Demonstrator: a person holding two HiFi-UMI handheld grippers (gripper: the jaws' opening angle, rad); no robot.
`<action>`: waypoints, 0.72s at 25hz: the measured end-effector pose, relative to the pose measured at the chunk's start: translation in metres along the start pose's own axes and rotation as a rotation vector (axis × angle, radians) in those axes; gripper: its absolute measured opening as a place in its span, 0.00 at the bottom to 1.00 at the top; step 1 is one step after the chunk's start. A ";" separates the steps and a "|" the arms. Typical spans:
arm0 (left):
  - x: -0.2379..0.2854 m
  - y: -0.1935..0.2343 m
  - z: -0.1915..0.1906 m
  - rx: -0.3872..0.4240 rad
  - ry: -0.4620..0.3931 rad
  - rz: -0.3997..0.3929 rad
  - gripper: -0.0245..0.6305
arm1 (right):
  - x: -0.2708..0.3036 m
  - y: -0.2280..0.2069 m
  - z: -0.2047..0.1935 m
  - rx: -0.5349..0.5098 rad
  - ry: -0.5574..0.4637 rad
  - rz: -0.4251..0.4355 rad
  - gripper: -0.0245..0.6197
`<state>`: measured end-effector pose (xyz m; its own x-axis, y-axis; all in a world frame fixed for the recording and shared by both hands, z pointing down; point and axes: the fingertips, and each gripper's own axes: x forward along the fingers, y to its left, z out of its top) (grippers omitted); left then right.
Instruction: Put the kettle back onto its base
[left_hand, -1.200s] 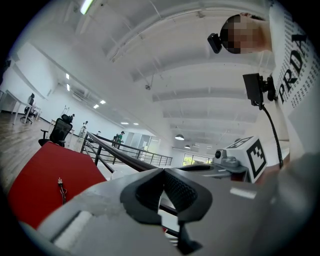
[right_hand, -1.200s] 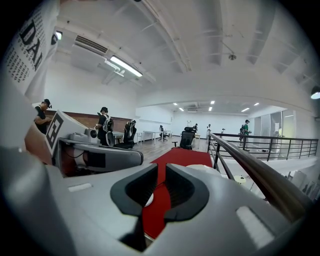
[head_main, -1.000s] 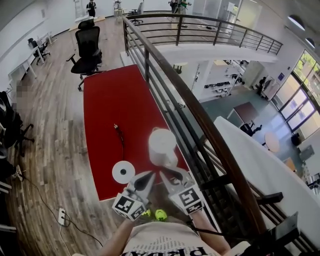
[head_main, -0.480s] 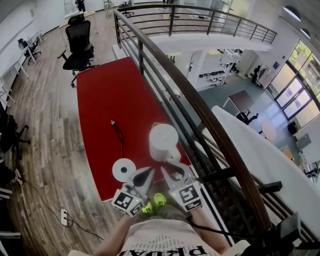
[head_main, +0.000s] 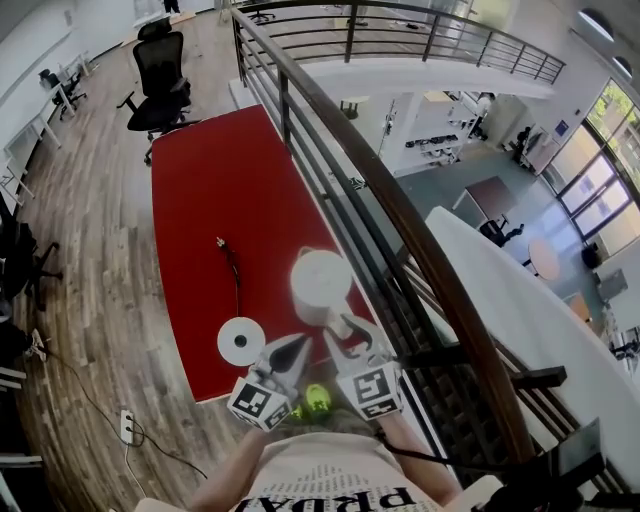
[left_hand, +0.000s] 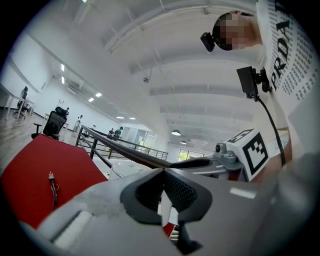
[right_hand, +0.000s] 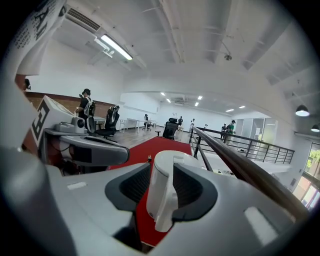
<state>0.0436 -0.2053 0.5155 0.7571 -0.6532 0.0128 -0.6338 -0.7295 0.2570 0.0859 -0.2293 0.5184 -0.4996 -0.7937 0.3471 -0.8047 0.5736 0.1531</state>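
The white kettle (head_main: 320, 283) stands upright on the red table (head_main: 200, 200), close to its right edge. Its round white base (head_main: 241, 340) lies to the kettle's left near the front edge, bare, with a black cable (head_main: 233, 268) running away from it. My right gripper (head_main: 345, 332) reaches the kettle from the near side. In the right gripper view its jaws have just been opening, and the kettle's handle (right_hand: 165, 205) stands between the pads without being pressed. My left gripper (head_main: 297, 347) hovers between base and kettle, its tips meeting (left_hand: 163, 172), nothing in them.
A dark railing (head_main: 400, 230) runs right beside the table's right edge, with a drop to a lower floor beyond. An office chair (head_main: 160, 85) stands past the table's far end. A power strip (head_main: 126, 428) lies on the wooden floor at the left.
The right gripper's jaws have spread apart around the kettle's handle. Both grippers have eased a little lower. The kettle and base stay where they were.
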 end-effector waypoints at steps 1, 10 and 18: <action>0.003 0.001 -0.003 0.005 0.002 0.000 0.03 | 0.001 -0.005 -0.003 0.000 0.001 -0.011 0.25; 0.016 0.009 -0.031 -0.018 0.037 0.025 0.03 | 0.013 -0.021 -0.035 0.027 0.058 0.000 0.29; 0.018 0.010 -0.047 -0.040 0.064 0.027 0.03 | 0.018 -0.017 -0.053 0.066 0.088 0.027 0.30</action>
<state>0.0585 -0.2150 0.5638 0.7491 -0.6574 0.0818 -0.6484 -0.7022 0.2941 0.1074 -0.2431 0.5708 -0.4937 -0.7557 0.4303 -0.8122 0.5776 0.0825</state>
